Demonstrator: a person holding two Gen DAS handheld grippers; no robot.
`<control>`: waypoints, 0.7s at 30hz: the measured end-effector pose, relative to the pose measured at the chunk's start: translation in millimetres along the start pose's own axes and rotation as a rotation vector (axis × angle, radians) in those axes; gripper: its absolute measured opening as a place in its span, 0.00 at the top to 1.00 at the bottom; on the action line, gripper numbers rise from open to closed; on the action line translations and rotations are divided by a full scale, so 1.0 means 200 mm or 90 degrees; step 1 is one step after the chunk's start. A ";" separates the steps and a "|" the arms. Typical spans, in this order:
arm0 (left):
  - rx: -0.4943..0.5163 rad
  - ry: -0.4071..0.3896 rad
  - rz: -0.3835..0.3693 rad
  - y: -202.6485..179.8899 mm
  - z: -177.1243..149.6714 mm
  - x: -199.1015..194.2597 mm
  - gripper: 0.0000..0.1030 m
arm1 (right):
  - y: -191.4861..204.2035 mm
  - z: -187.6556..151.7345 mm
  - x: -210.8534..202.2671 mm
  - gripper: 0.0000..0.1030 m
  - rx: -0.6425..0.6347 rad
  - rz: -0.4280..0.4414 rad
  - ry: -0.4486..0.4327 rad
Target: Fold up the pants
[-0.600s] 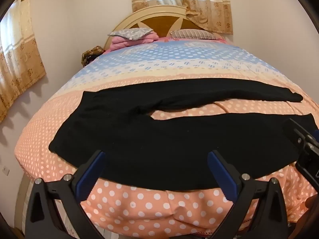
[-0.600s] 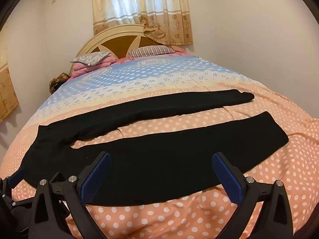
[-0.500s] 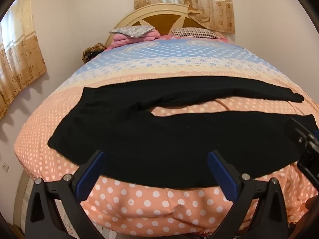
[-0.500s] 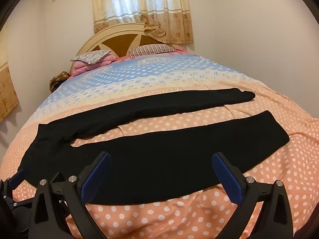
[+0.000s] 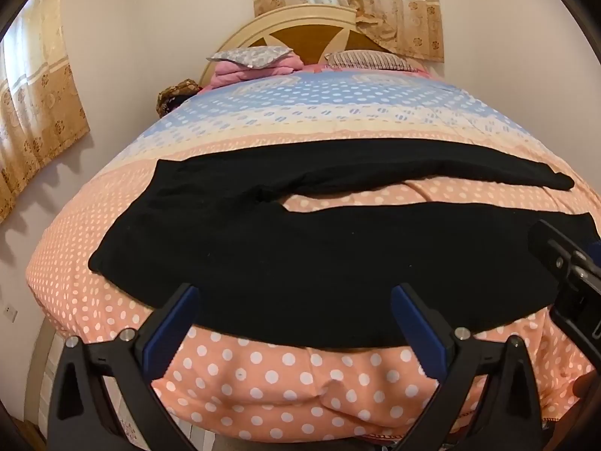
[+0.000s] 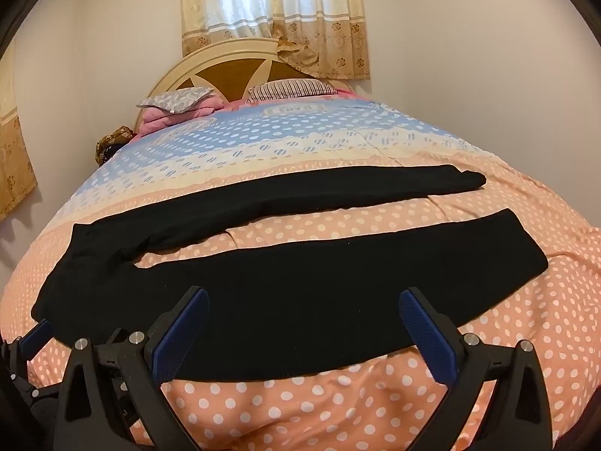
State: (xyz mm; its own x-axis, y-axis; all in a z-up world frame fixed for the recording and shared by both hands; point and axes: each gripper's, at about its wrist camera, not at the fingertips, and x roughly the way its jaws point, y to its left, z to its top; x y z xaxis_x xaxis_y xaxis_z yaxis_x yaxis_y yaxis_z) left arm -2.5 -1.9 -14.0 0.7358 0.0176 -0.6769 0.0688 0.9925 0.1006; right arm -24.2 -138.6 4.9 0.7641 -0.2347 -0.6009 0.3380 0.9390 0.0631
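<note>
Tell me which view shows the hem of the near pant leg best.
The right wrist view: the near leg's hem lies fully in sight on the quilt. In the left wrist view that end is partly hidden behind the right gripper.

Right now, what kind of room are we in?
A bedroom, most likely in a home: a bed with a polka-dot bedspread, an arched headboard with pillows, and a curtained window.
</note>
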 end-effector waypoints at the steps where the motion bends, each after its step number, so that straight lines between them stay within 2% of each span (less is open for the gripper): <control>1: -0.001 0.001 0.001 0.00 0.00 0.00 0.00 | 0.00 0.00 0.00 0.01 0.000 0.000 0.000; 21: -0.002 0.008 0.006 0.02 0.00 0.01 0.00 | 0.01 -0.02 0.00 0.01 -0.004 0.004 0.004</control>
State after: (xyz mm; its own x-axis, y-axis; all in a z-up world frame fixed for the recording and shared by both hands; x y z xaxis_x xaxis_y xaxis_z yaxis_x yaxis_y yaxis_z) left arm -0.5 1.9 -15.7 0.7284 0.0283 -0.6846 0.0597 0.9927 0.1045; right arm -24.4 -135.4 1.8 0.7627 -0.2279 -0.6053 0.3299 0.9421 0.0610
